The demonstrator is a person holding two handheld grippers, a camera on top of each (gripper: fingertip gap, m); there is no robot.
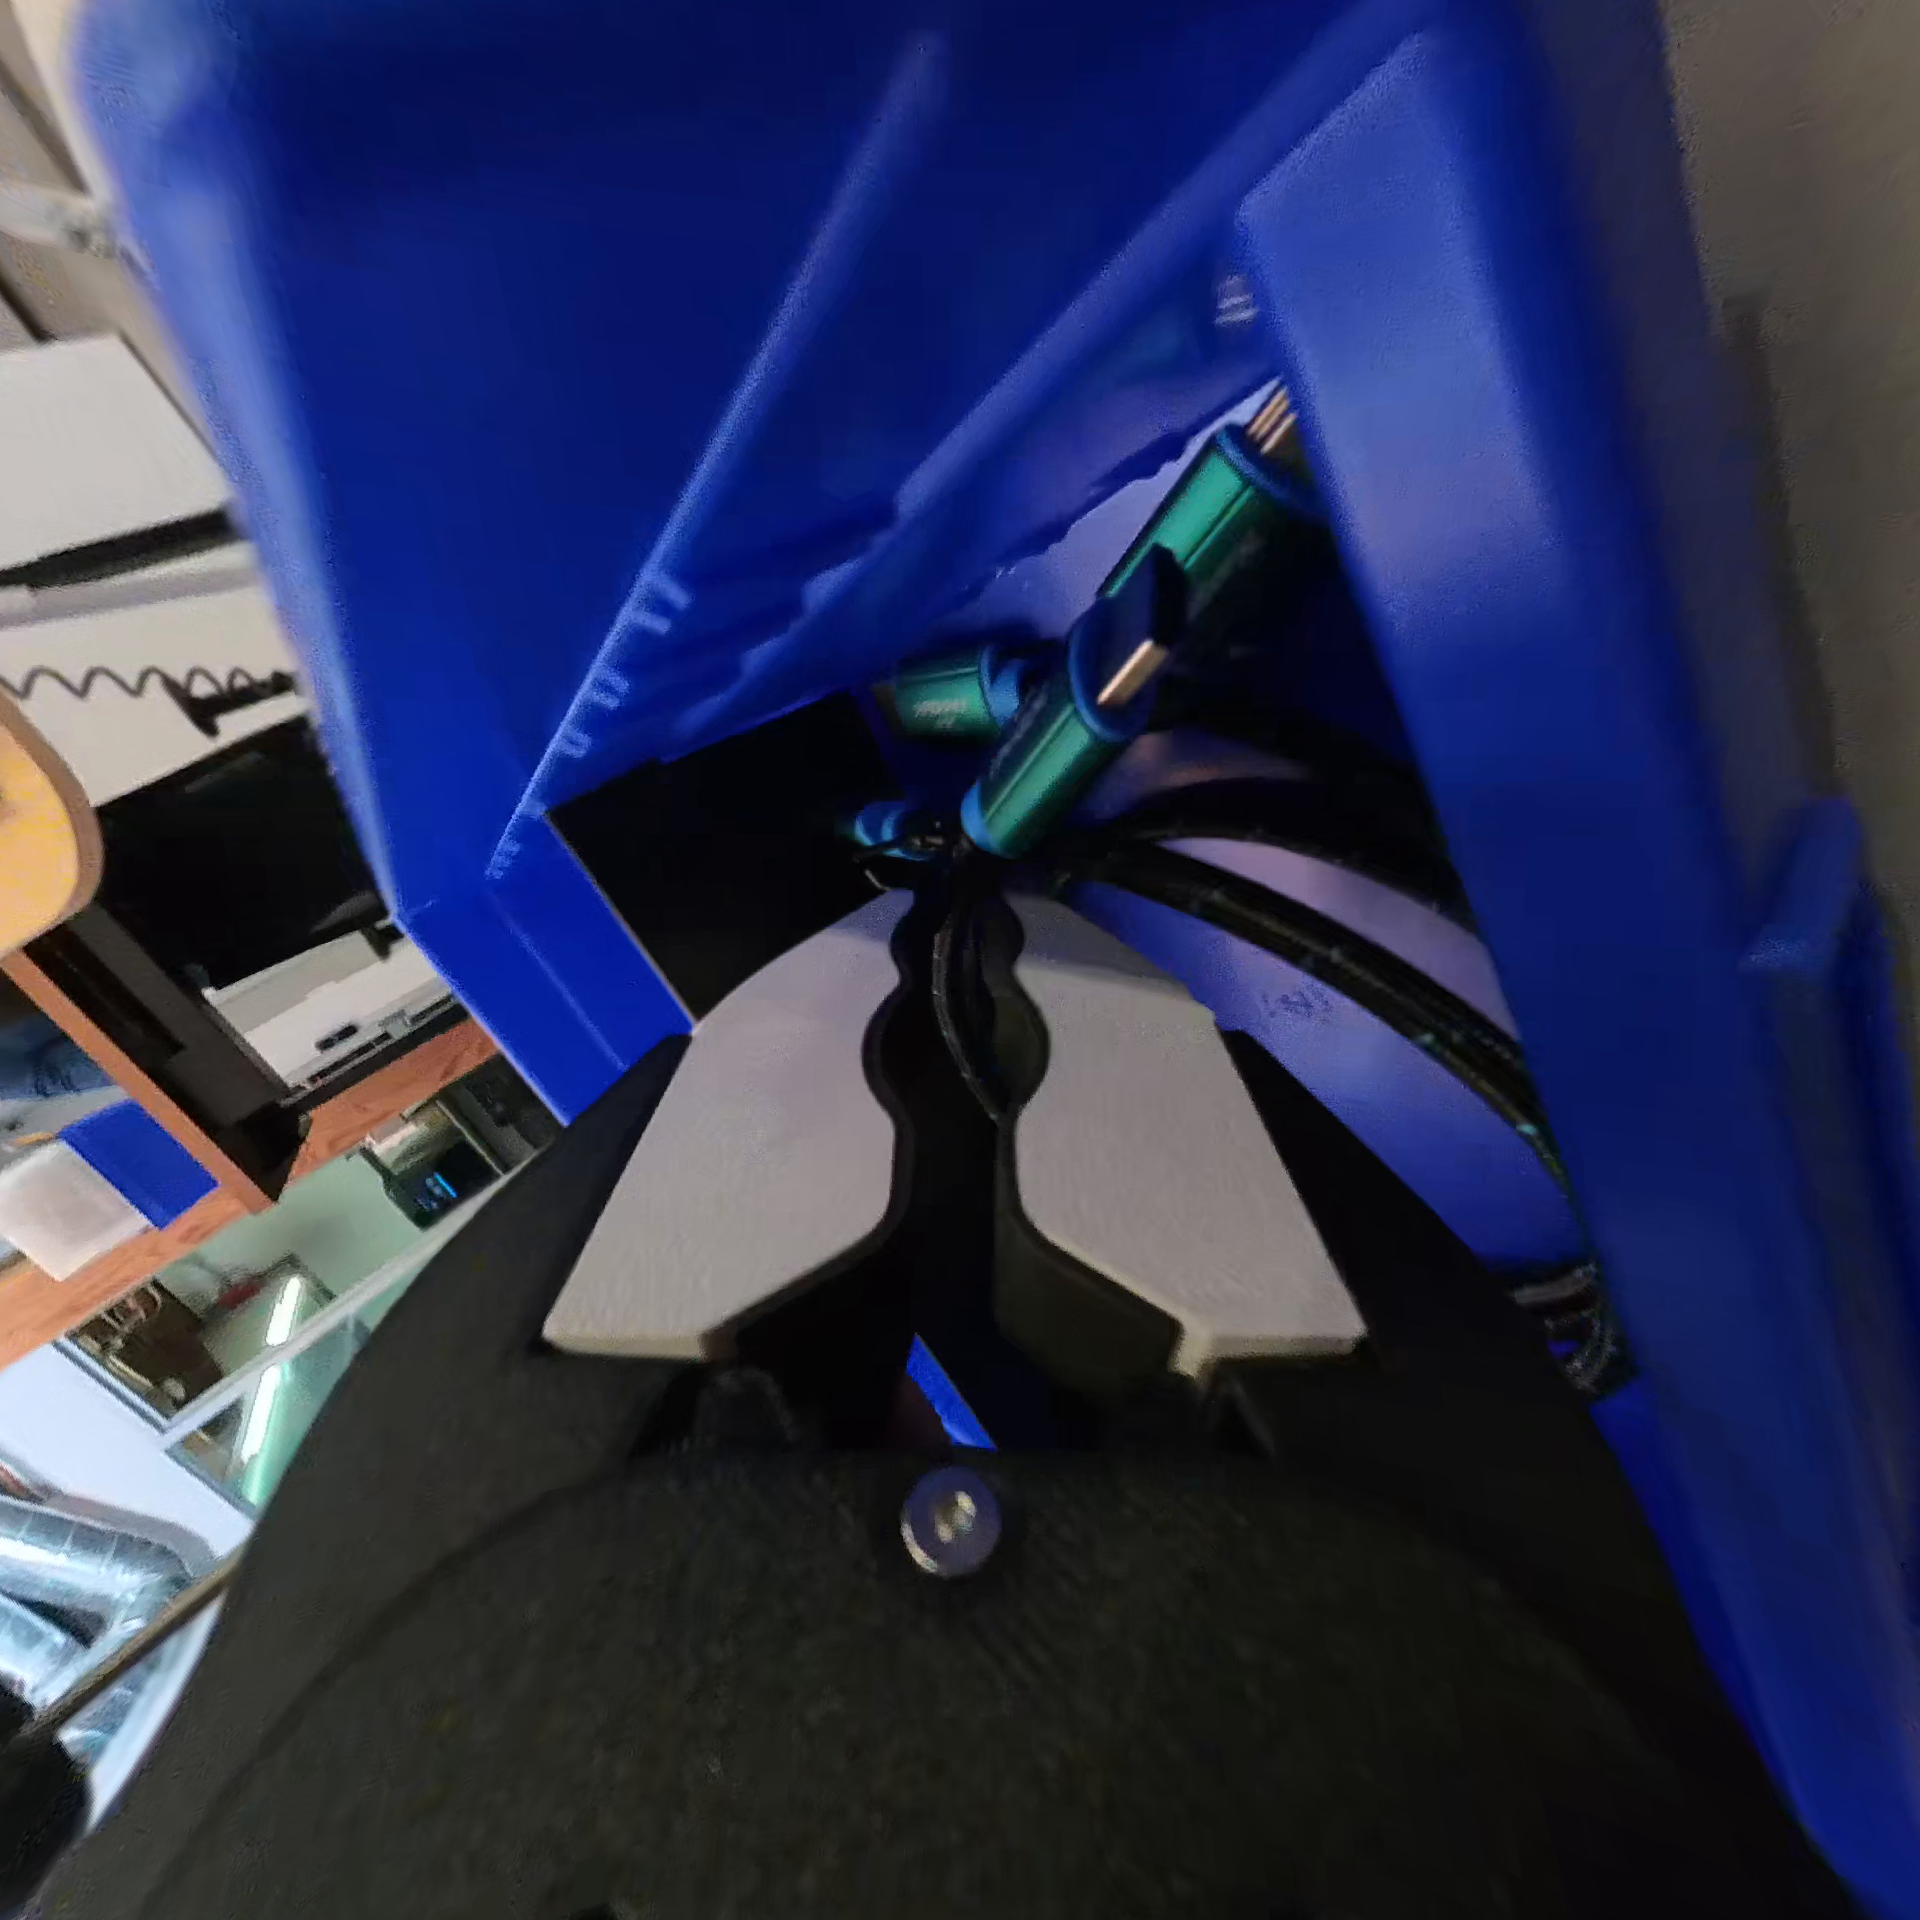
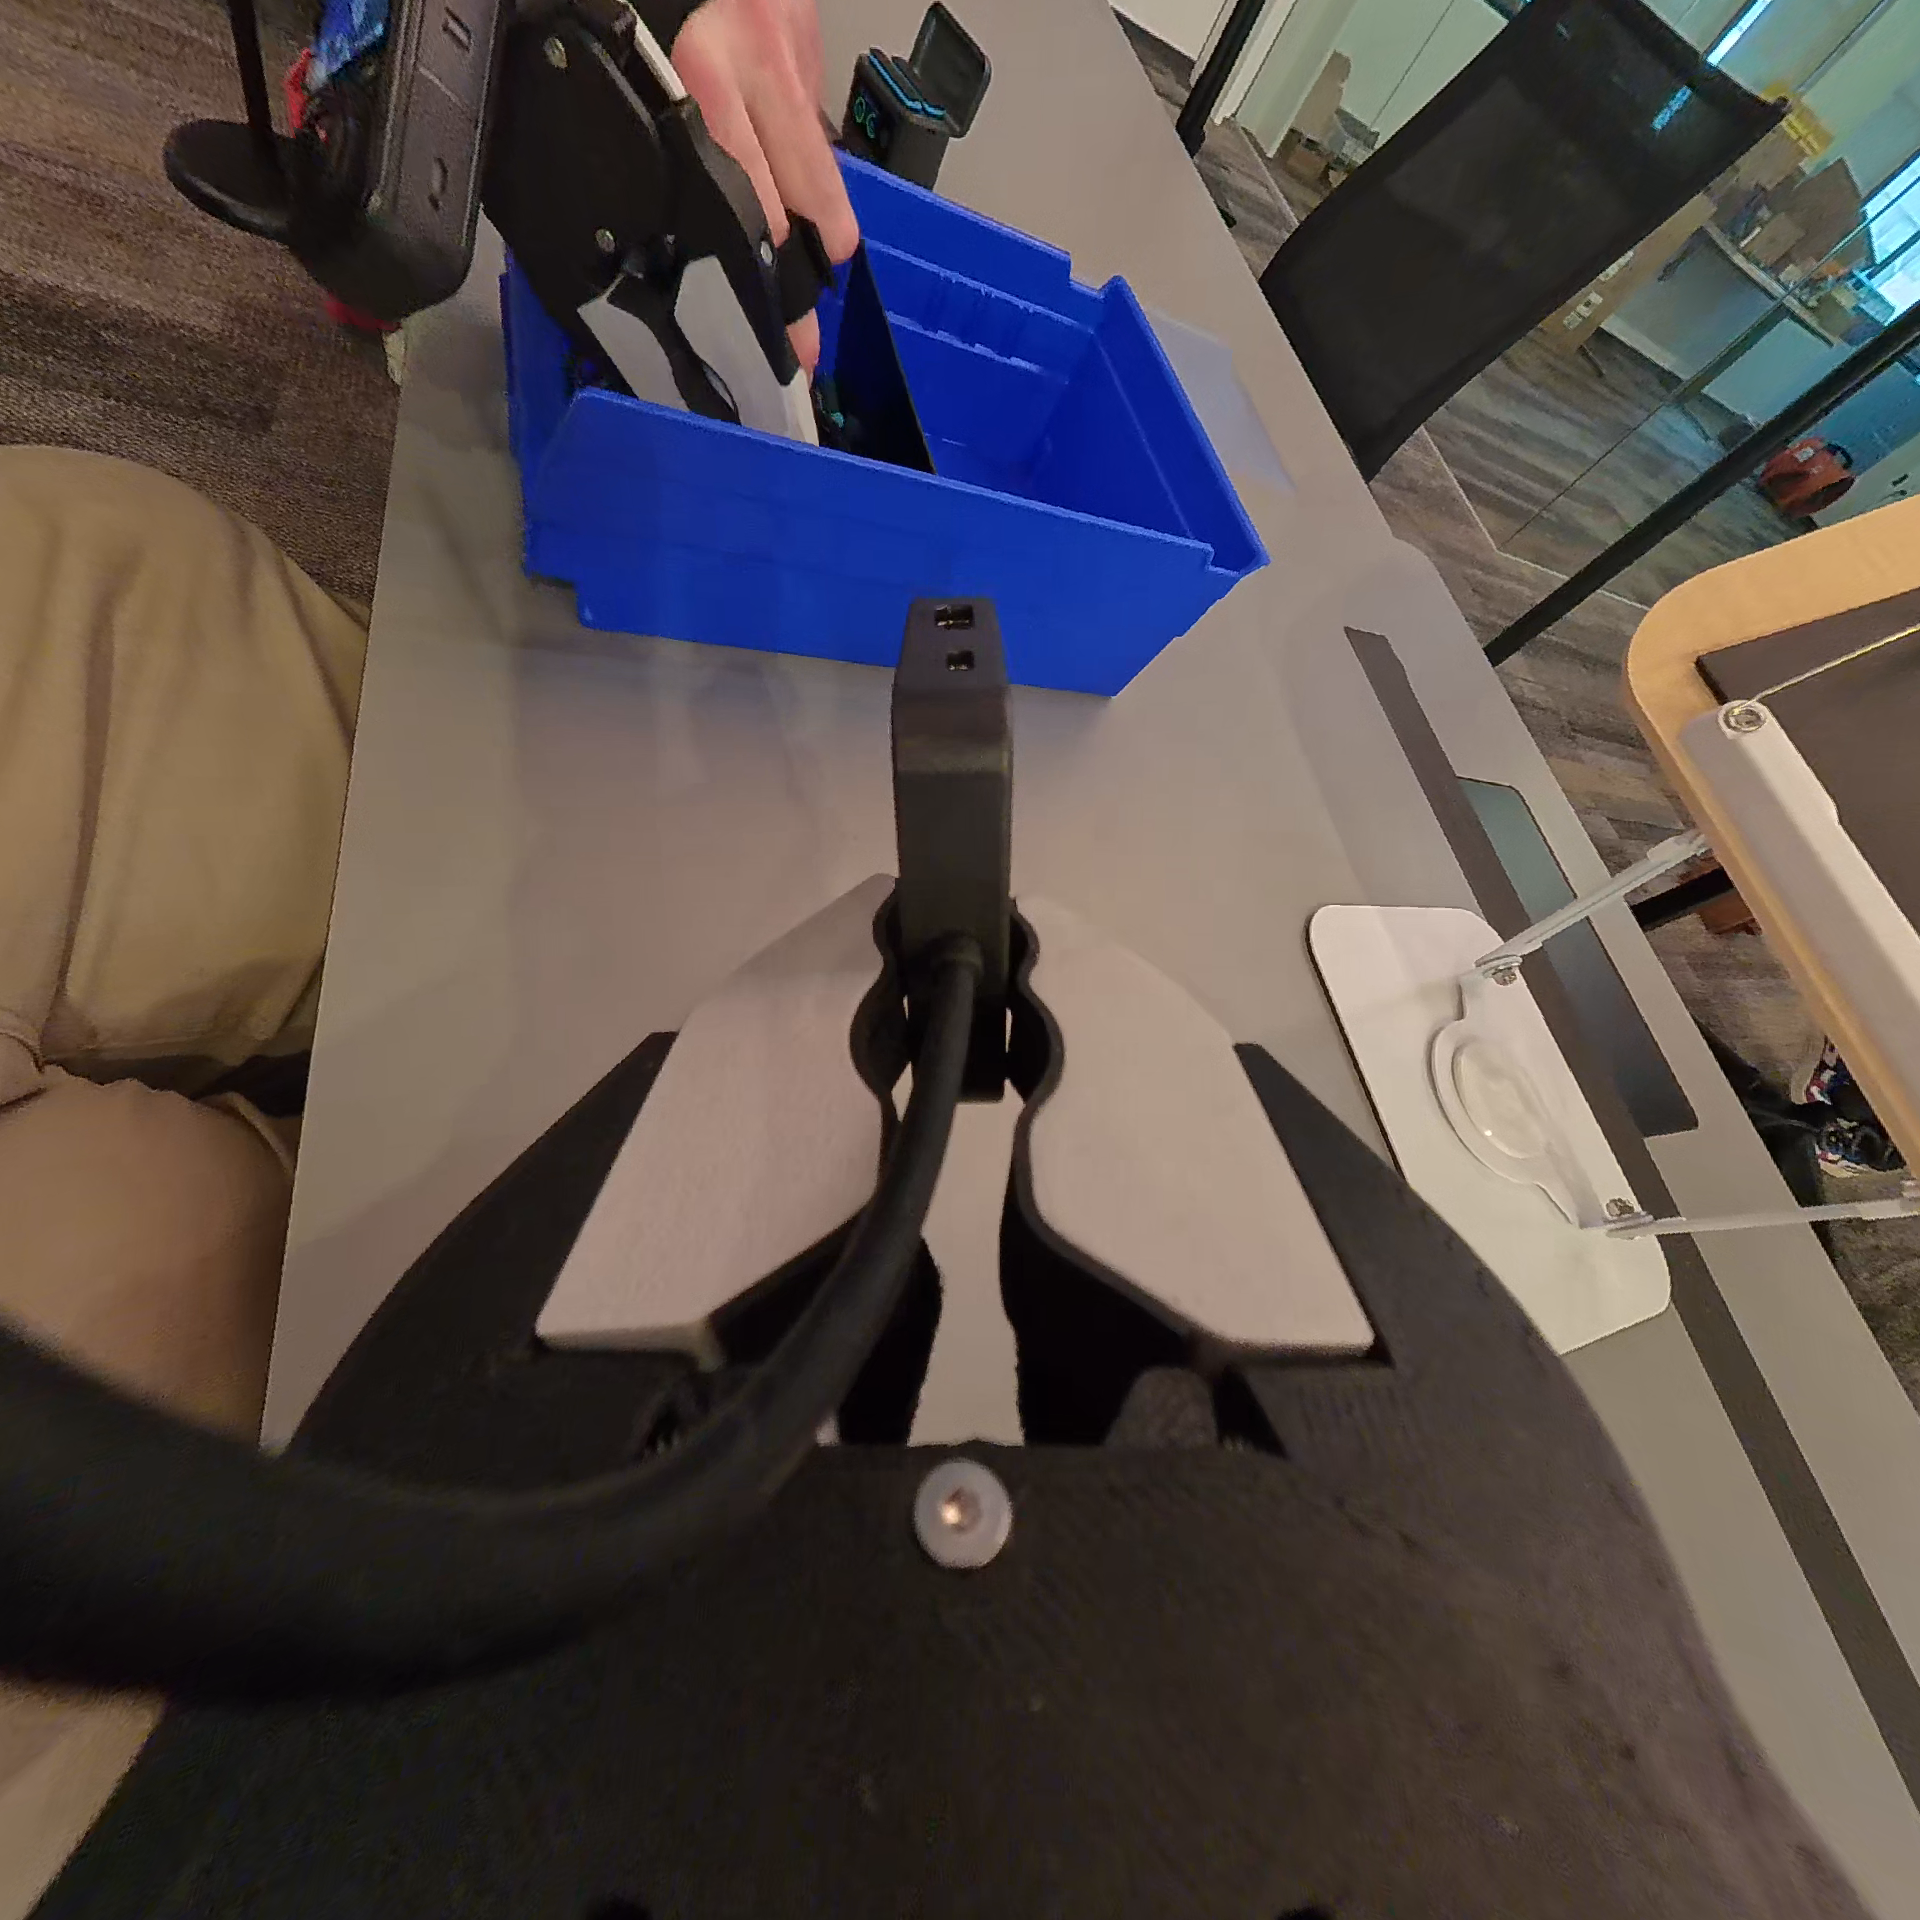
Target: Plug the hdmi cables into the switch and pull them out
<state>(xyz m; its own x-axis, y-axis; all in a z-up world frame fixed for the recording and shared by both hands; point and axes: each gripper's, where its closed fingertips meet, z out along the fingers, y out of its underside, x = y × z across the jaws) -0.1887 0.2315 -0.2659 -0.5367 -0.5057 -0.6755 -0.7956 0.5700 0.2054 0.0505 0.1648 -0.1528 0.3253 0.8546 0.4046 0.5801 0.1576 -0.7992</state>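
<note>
Here, the left hand-held gripper reaches into the blue bin near the bench's far end, pinching black HDMI cables below teal plugs. Over mid-bench, the right hand-held gripper clamps the black switch.

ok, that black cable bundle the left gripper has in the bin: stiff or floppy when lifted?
Probably floppy: the cables curve loosely inside the blue bin. The green plugs point different ways, so they will likely dangle and swing. The left gripper pinches several strands, so one might slip.
</note>
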